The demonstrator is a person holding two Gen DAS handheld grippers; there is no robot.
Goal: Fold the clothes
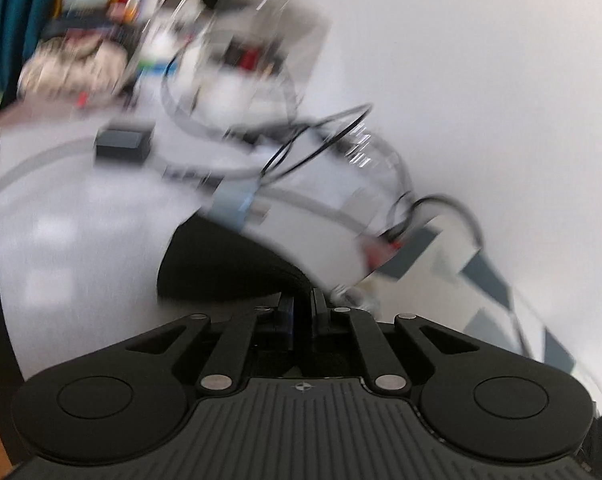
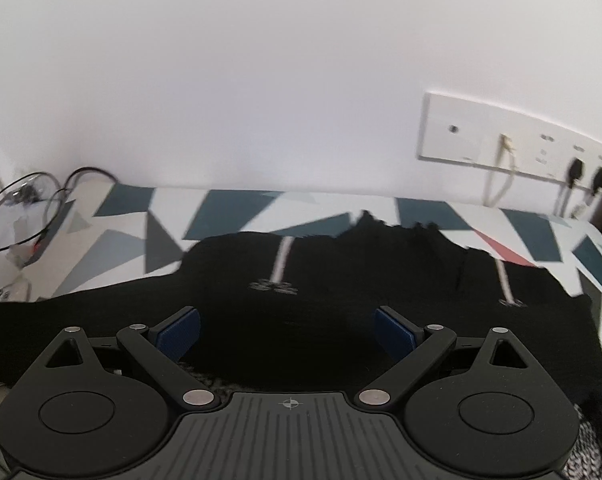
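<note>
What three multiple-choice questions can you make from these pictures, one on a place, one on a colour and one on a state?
1. In the right wrist view, where is the socket panel?
A. On the wall, above and right of the black garment
B. Flat on the patterned cloth, left of the garment
C. Under the garment

2. What colour are the pads of the right tool?
A. Red
B. Yellow
C. Blue

3. How do the right tool's jaws stand?
A. Shut on the garment
B. Wide open over the garment
C. Shut on a cable

Answers:
1. A, the white panel with its plugs sits on the wall at upper right.
2. C, both pad faces show dark blue.
3. B, the pads stand far apart and press on nothing.
</note>
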